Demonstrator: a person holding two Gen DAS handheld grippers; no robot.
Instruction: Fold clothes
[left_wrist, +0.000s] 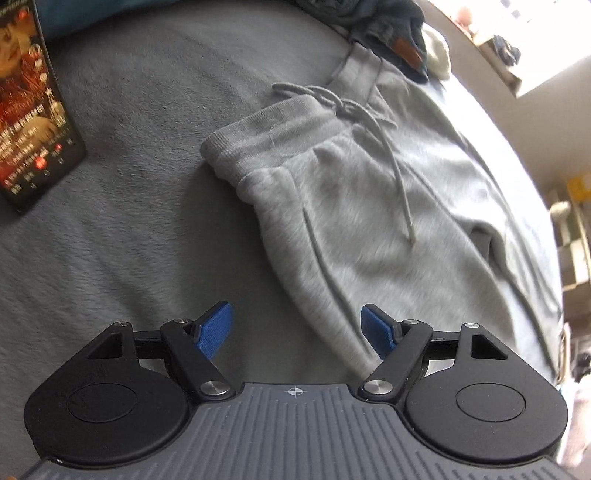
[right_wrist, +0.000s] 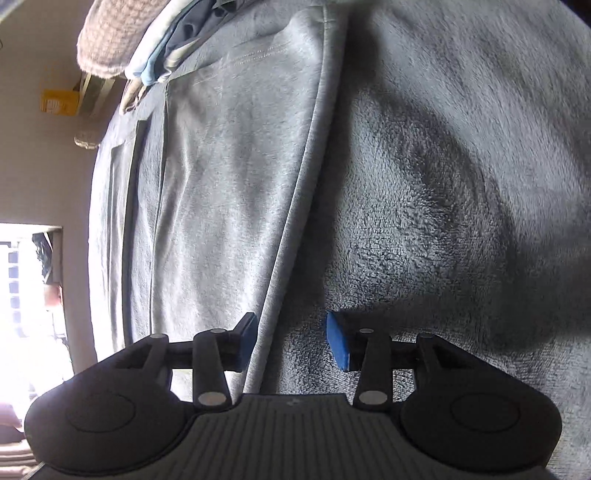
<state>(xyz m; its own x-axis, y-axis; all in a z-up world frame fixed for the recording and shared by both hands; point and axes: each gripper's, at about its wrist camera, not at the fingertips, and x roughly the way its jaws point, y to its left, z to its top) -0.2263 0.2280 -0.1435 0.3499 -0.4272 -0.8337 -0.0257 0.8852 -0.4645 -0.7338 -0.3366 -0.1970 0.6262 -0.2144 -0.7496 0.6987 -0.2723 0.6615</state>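
Note:
A pair of light grey sweatpants lies flat on a grey fleece blanket. Its ribbed waistband points to the upper left, and a drawstring trails across the front. My left gripper hovers open over the near side edge of the pants, with nothing between its blue pads. In the right wrist view the seamed edge of the sweatpants runs down between the fingers of my right gripper. That gripper is open, and its pads stand clear of the cloth over the blanket.
A dark printed box lies on the blanket at the left. A heap of dark clothes sits beyond the waistband. Folded garments are stacked at the top left of the right wrist view. The bed edge and bright room lie beyond the pants.

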